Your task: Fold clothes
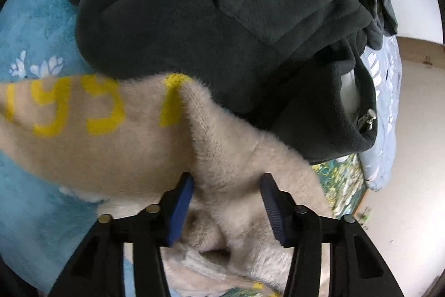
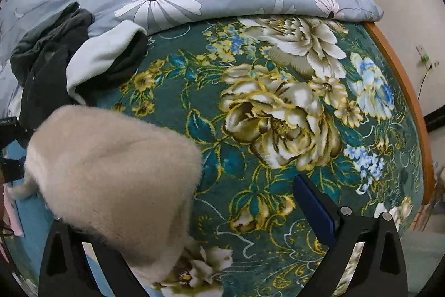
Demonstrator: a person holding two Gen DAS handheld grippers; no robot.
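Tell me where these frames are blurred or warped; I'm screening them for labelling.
Left wrist view: the beige sweater with its yellow numerals smears at the left, likely motion blur; the dark fleece stays fairly sharp. Right wrist view: the sweater's near fold is soft, the floral blanket crisp, and fisheye bends the wooden bed edge. Lighting is even, without glare.

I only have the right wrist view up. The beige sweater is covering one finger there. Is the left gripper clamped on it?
Observer: No. The left gripper is open, and a fold of the beige sweater lies between its fingers.
Operator: Is anything lying on the sweater on that side?
Observer: A dark green fleece overlaps its upper edge.
Operator: Any print to orient by?
Observer: Yellow digits run across it. They are partly blurred and start with 199.
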